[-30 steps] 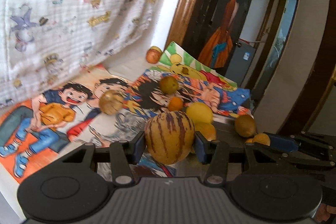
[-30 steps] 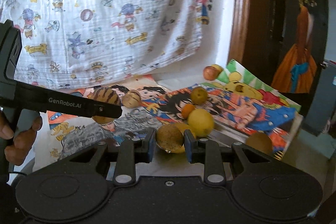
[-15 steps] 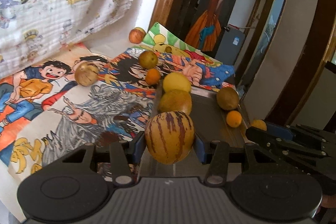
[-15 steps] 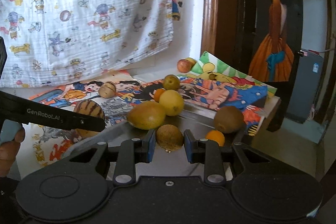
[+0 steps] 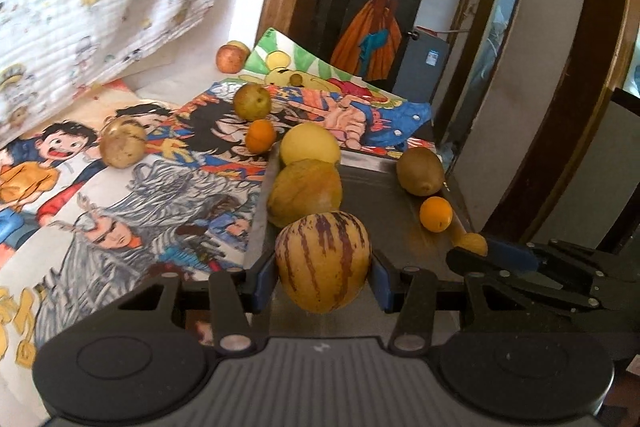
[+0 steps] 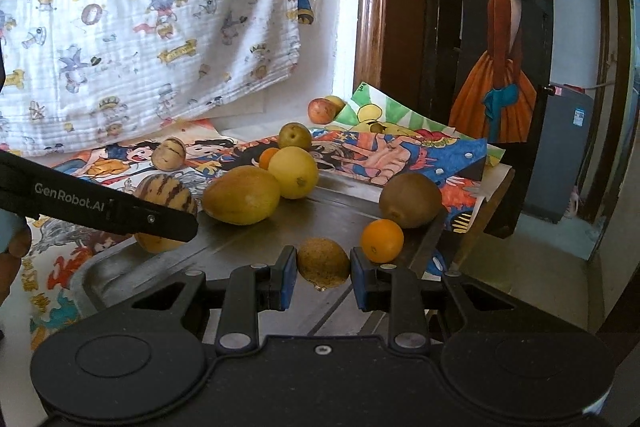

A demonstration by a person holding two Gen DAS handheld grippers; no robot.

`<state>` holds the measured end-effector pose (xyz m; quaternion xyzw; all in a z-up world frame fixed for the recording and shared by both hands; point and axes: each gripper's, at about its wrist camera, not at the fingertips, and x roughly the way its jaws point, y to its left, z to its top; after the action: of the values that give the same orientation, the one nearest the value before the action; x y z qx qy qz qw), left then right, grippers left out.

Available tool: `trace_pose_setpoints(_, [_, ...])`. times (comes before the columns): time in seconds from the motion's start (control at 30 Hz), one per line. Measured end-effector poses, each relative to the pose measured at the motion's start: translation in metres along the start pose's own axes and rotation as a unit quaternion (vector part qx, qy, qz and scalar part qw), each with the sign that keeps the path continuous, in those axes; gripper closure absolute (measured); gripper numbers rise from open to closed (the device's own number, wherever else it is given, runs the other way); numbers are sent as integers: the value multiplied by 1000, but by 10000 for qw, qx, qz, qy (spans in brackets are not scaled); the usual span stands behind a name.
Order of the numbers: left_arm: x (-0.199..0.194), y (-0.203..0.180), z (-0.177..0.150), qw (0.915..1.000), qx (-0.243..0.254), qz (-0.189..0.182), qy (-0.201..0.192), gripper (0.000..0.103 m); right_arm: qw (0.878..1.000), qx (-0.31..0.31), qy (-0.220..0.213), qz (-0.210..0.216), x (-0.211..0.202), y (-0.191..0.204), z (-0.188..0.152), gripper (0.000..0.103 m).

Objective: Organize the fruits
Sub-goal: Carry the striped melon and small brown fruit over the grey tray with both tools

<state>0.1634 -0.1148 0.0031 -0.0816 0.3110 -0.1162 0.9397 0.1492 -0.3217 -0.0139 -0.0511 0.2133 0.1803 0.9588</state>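
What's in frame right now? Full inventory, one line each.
striped melon: 1, yellow with purple stripes, held over tray
small brown fruit: 1, held over tray
tray: 1, dark metal
mango: 1, on tray
lemon: 1, yellow, on tray
kiwi: 1, brown, on tray
orange: 1, on tray
cartoon posters: several, under fruit
printed cloth: 1, white, hanging
left gripper: shut on melon
right gripper: shut on brown fruit

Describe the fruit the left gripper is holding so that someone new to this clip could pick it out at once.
Start at the dark metal tray beside the cartoon posters. At its near left edge the left gripper clamps a yellow striped melon. Its purple streaks set it apart from the plain yellow-brown fruit just behind it.
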Motion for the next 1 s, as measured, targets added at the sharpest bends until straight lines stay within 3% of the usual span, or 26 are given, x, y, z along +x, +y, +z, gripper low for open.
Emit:
trace_pose_setpoints(0.43, [21, -5, 3, 9996, 179, -167, 138, 50, 9998, 52, 131, -127, 22, -9, -6, 73])
trace_pose_setpoints(1.0, [36, 5, 6, 9996, 4, -165, 217, 50, 9994, 189, 186, -231, 41, -15, -6, 73])
